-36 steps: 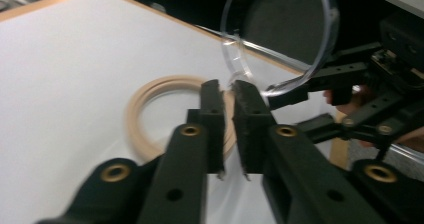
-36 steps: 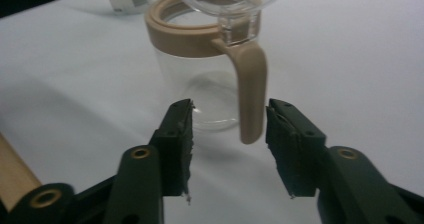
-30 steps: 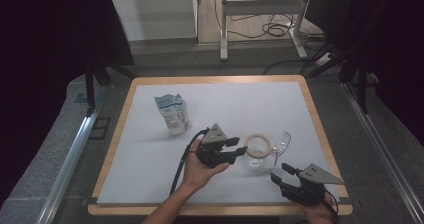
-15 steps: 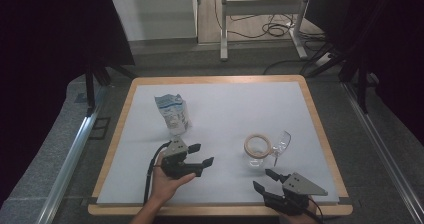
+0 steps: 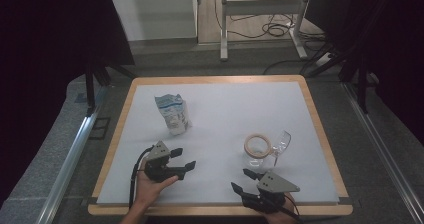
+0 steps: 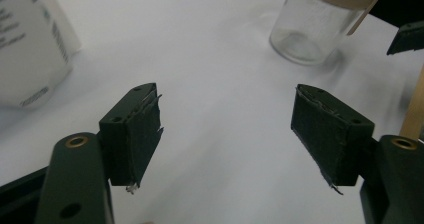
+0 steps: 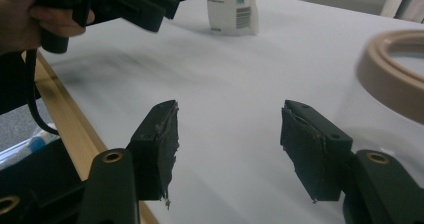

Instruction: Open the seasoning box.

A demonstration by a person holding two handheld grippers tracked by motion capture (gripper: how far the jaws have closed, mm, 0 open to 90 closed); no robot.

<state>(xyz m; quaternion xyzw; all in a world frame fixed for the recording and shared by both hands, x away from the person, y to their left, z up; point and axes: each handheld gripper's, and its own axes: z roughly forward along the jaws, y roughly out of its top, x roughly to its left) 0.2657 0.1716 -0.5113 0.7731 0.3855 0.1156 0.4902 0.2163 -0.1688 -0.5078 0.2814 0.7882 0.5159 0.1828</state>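
A clear glass jar with a beige ring-shaped rim (image 5: pixel 257 151) stands on the smooth white table top (image 5: pixel 225 109) toward its right edge, its transparent hinged lid (image 5: pixel 281 143) swung open on the far side; in the left gripper view the jar (image 6: pixel 320 24) looks round and thin-walled. A crinkled white plastic pouch with blue print (image 5: pixel 173 114) stands upright nearer the left edge of the wood-framed top. The left gripper (image 5: pixel 182 159), matte black with worn rubbery pads, sits near the front-left corner; its jaws have just been opening and now gape wide with nothing between them. The right gripper (image 5: pixel 243 180) rests by the front edge, just in front of the jar, jaws parted and empty.
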